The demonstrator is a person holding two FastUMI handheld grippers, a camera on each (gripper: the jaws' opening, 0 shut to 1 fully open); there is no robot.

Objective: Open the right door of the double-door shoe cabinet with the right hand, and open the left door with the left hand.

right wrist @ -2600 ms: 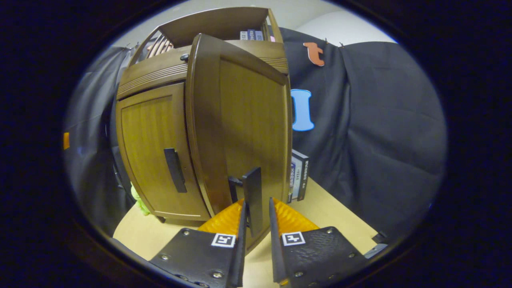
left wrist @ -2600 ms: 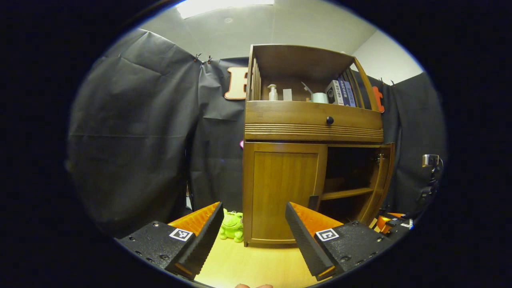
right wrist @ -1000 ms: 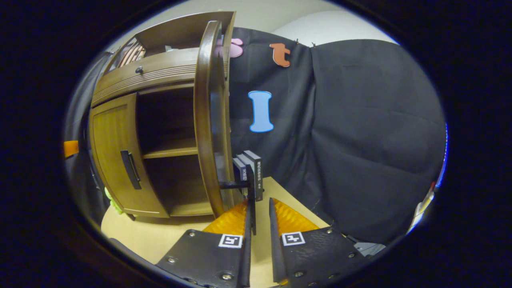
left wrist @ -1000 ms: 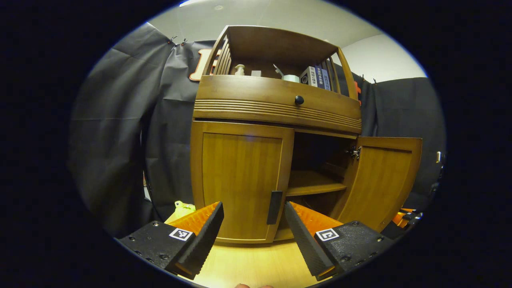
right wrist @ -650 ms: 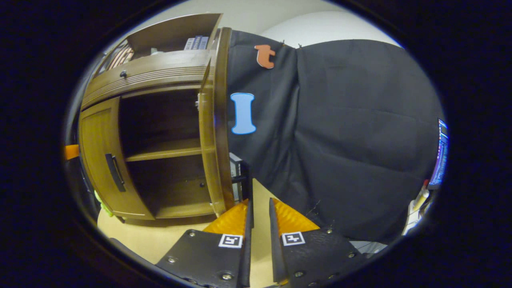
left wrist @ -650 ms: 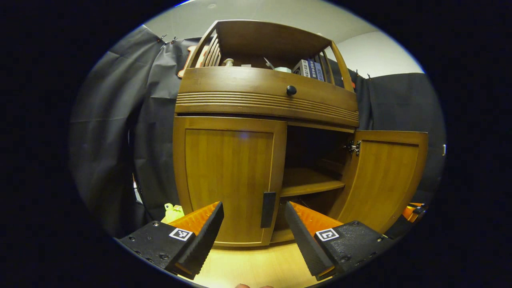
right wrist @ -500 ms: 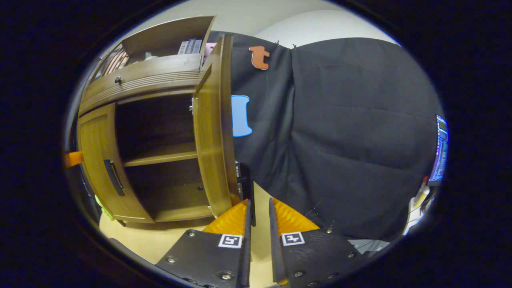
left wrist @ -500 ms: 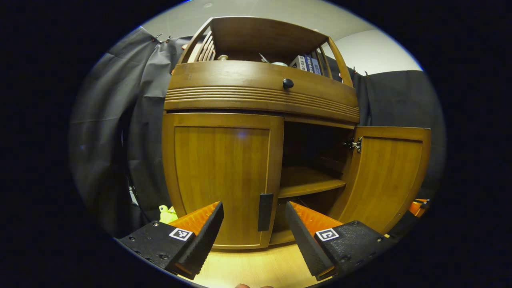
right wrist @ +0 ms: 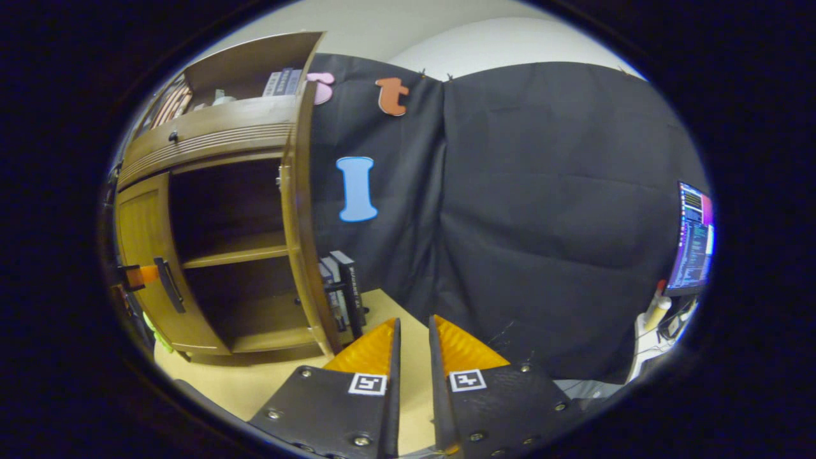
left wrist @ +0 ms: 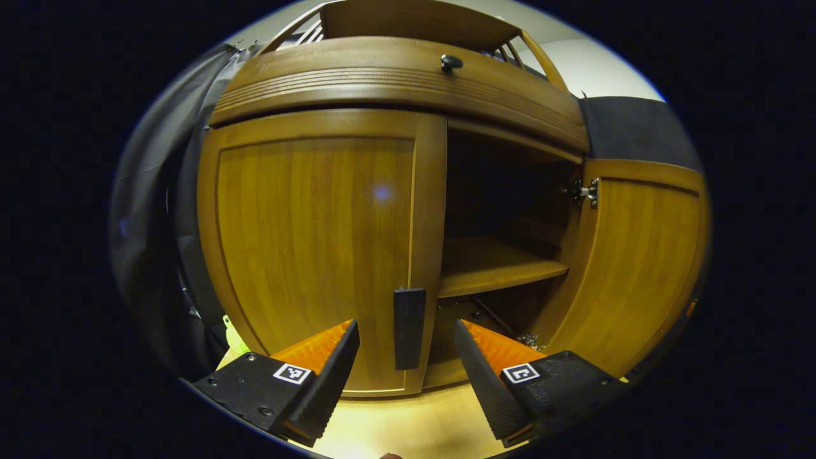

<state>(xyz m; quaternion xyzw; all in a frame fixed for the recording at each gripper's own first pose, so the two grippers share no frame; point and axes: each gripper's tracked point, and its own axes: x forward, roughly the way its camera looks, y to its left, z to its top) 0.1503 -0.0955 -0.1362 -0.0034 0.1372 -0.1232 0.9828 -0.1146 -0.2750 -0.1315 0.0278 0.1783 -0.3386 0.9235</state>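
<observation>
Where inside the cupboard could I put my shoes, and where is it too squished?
Free: the wooden middle shelf behind the open right door looks bare, and so does the cabinet floor beneath it. Squished: the closed left door blocks its half, and dark books stand behind the open door on the pale tabletop.

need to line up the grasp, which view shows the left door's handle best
The left gripper view: the handle stands upright, close and face-on, between the open left gripper's fingers. The right gripper view shows the same handle small, at the far edge, seen side-on on the closed left door.
</observation>
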